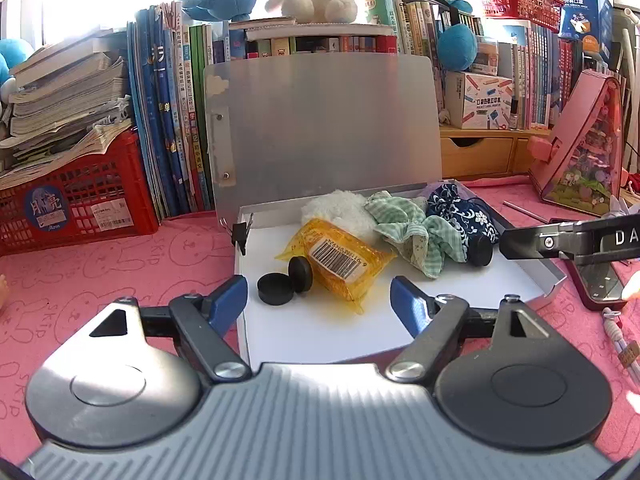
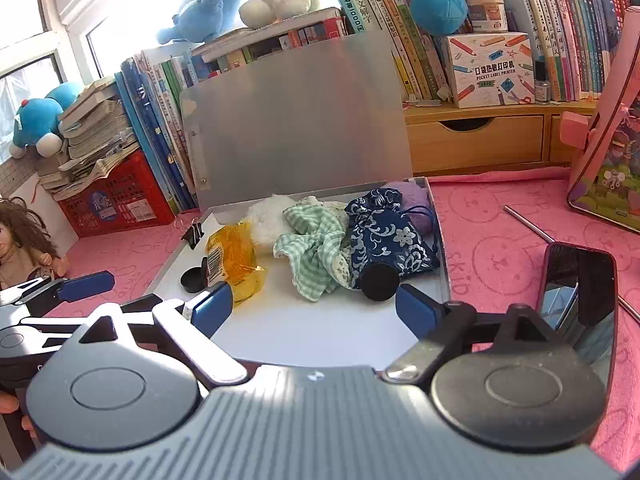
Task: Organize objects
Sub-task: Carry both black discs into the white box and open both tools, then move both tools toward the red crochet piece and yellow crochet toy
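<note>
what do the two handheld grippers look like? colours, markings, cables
Both match: the left gripper and right gripper each have blue finger pads on black linkage arms with silver pivot screws, two round black discs, and a grey ribbed body in the middle. Seen from the left wrist view, the right gripper's side carries white letters "DA", cut off at the frame edge. No cables are visible. No sleeves show.

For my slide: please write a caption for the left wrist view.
Open left gripper before a white box holding black discs and a yellow packet.
</note>
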Demonstrator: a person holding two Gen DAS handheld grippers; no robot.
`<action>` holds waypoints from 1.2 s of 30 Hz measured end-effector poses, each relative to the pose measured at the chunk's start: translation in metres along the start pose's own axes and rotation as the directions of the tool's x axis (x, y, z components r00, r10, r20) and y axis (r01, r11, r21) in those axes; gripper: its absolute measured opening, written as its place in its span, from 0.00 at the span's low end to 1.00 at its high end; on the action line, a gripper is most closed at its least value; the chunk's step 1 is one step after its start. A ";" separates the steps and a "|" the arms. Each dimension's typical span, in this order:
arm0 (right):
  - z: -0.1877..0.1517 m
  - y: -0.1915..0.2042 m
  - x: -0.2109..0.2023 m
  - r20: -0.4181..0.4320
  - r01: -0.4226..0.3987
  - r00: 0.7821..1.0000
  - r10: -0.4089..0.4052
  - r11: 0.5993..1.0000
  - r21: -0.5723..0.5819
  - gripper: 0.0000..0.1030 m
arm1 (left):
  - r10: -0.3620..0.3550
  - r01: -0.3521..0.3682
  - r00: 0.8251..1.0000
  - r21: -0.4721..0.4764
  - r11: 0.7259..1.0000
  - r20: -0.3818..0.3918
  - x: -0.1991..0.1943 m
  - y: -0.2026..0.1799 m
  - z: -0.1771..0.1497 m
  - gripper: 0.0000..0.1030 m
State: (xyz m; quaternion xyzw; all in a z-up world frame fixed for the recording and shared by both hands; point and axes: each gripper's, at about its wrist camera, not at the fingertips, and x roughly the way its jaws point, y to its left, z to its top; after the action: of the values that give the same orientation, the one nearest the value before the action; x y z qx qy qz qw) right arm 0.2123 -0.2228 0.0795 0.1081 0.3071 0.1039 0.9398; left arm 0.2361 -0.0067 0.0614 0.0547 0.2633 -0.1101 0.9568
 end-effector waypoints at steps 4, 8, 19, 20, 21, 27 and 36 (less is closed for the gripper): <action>-0.010 0.005 -0.012 0.003 -0.039 0.999 0.039 0.999 0.000 0.92 | -0.010 0.010 1.000 0.024 1.000 0.001 -0.013 -0.005 -0.013 0.81; -0.021 0.006 -0.022 0.002 -0.066 0.998 0.066 0.998 0.013 0.93 | -0.028 0.028 1.000 0.016 0.999 0.002 -0.026 -0.007 -0.025 0.81; -0.053 0.009 -0.040 -0.020 -0.122 0.992 0.123 0.992 0.038 0.93 | -0.086 0.085 0.996 -0.040 0.996 -0.004 -0.057 -0.008 -0.063 0.81; -0.056 0.010 -0.040 -0.026 -0.124 0.992 0.126 0.991 0.039 0.93 | -0.090 0.090 0.996 -0.038 0.995 -0.004 -0.060 -0.009 -0.067 0.81; -0.059 0.010 -0.041 -0.030 -0.125 0.992 0.126 0.991 0.037 0.93 | -0.094 0.094 0.996 -0.032 0.995 -0.004 -0.062 -0.010 -0.070 0.81; -0.076 0.015 -0.044 -0.046 -0.117 0.992 0.117 0.993 0.009 0.93 | -0.109 0.110 0.994 0.021 0.994 -0.013 -0.073 -0.017 -0.090 0.80; -0.095 0.023 -0.047 -0.081 -0.137 0.988 0.134 0.990 -0.027 0.93 | -0.128 0.129 0.992 0.044 0.991 -0.025 -0.073 -0.025 -0.108 0.79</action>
State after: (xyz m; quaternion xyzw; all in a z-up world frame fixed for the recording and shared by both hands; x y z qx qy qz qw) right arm 0.1153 -0.1996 0.0366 0.1093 0.3344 0.1768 0.9192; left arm 0.1159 -0.0003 0.0055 0.0604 0.2742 -0.1767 0.9434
